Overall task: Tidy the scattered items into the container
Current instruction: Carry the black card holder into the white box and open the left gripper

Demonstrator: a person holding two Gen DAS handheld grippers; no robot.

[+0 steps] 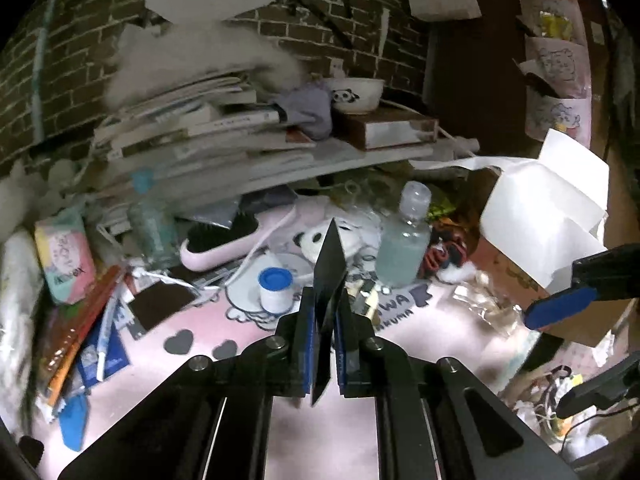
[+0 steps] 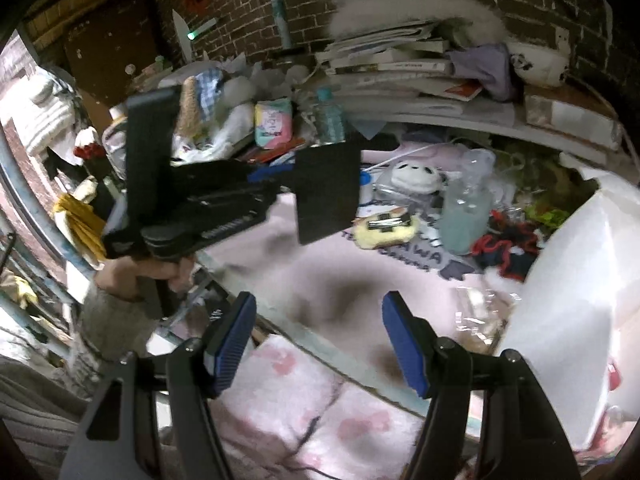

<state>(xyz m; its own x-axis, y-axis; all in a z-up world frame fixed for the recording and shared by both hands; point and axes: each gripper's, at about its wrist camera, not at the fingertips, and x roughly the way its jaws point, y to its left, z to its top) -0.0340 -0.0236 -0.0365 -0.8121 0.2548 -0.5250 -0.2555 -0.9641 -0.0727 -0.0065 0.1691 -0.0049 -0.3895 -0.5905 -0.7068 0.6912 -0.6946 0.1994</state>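
The left gripper (image 1: 325, 320) is clamped flat on a thin black card (image 1: 329, 264), which it holds clear above the pink mat (image 1: 224, 408). In the left wrist view the card is seen edge-on, its long axis running from the jaws toward 12 o'clock, with a pointed corner uppermost. In the right wrist view the same card (image 2: 326, 190) shows its broad face, sticking out toward 3 o'clock from the blue pads. The container (image 1: 532, 256), a cardboard box with white paper flaps folded up around its mouth, lies at about 2 o'clock from the left gripper, well apart from it, with the clear bottle (image 1: 402, 240) and the red-and-black hair tie (image 1: 444, 254) between the two. By my judgement the coming move turns on this: the card must travel rightward and over the flaps, then drop edge-first into the opening (the flaps hide how wide it is). The right gripper (image 2: 320, 346) stands with its jaws apart and nothing between them. It is nearer to the box, which fills the 3 o'clock side of its view, so it could steady a flap. The white pot with the blue lid (image 1: 275, 286) rests on the mat, just left of the card.
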